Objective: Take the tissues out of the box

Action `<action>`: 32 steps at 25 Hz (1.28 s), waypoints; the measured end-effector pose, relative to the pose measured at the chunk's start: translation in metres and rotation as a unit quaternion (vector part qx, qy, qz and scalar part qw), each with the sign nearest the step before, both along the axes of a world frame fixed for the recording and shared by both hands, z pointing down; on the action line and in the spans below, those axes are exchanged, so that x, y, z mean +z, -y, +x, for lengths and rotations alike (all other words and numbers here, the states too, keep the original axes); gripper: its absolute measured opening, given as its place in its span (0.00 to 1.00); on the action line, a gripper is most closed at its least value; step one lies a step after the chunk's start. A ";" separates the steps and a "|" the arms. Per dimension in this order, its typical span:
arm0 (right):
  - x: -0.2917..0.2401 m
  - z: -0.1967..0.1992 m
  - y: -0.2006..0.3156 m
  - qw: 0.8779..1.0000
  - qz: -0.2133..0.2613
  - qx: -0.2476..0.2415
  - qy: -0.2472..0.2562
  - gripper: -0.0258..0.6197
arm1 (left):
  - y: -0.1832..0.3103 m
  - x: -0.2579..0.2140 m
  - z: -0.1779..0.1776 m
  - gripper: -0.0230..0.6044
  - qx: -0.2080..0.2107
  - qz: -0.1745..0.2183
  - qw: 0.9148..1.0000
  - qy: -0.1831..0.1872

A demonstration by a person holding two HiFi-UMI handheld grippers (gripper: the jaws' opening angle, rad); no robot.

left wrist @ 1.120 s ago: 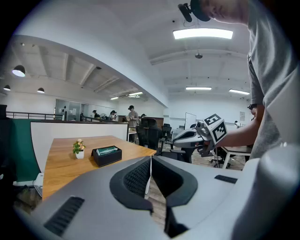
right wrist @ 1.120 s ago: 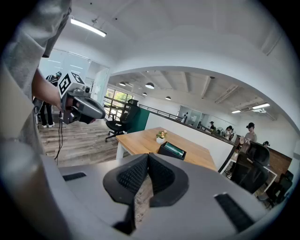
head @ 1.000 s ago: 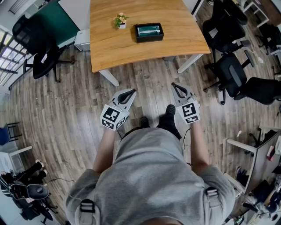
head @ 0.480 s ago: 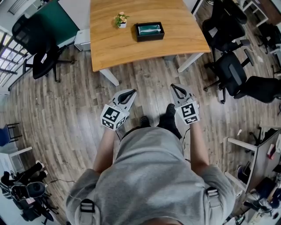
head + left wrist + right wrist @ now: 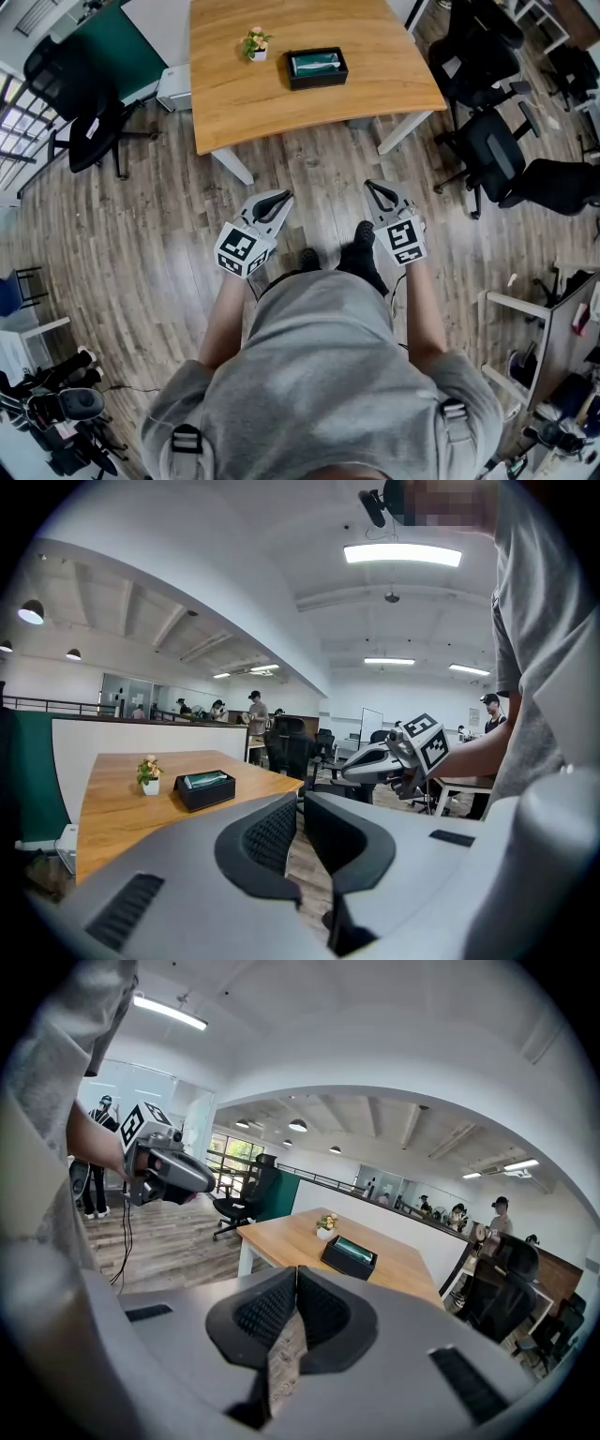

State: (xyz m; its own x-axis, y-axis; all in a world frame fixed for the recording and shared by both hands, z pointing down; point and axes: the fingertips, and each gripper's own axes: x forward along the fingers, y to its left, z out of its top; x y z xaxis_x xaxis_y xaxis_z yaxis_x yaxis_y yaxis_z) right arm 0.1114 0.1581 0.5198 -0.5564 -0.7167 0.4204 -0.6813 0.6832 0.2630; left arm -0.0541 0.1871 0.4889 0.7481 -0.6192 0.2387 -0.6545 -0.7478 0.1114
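Observation:
A black tissue box (image 5: 318, 68) with pale green tissues showing in its top lies on a wooden table (image 5: 375, 84) well ahead of me; it also shows as the box (image 5: 204, 788) and the box (image 5: 350, 1255) in the gripper views. My left gripper (image 5: 280, 197) and right gripper (image 5: 371, 186) hang at waist height over the floor, a good way short of the table. Both are shut with nothing between the jaws. The left gripper view shows the right gripper (image 5: 352, 770) across from it; the right gripper view shows the left gripper (image 5: 208, 1183).
A small potted plant (image 5: 255, 44) stands on the table left of the box. Black office chairs (image 5: 497, 155) crowd the right side, another chair (image 5: 89, 131) sits at the left. A green partition (image 5: 122, 47) stands beyond the table's left edge. Wood-plank floor lies between me and the table.
The view has shifted slightly, as if I edged toward the table. Both grippers keep the same pose and stay shut.

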 end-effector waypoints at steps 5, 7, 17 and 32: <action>0.003 -0.001 -0.003 1.000 -0.011 -0.006 0.008 0.07 | 0.000 -0.002 0.000 0.08 -0.003 0.000 1.000 -0.007; 0.001 -0.003 -0.003 1.000 -0.011 -0.008 0.012 0.08 | 0.001 -0.003 -0.001 0.09 -0.003 0.000 1.000 -0.006; 0.007 -0.014 -0.016 0.998 -0.024 -0.035 0.035 0.22 | -0.005 0.001 0.000 0.19 0.000 -0.001 1.000 0.003; 0.006 -0.008 -0.022 0.999 -0.005 -0.026 0.030 0.51 | -0.013 0.008 0.008 0.45 0.013 -0.010 1.000 0.015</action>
State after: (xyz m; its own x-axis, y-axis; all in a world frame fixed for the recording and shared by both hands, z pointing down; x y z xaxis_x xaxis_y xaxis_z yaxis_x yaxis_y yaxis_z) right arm 0.1031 0.1797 0.5255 -0.6165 -0.6823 0.3929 -0.6594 0.7201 0.2159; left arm -0.0465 0.1999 0.4968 0.7566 -0.5942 0.2730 -0.6375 -0.7631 0.1062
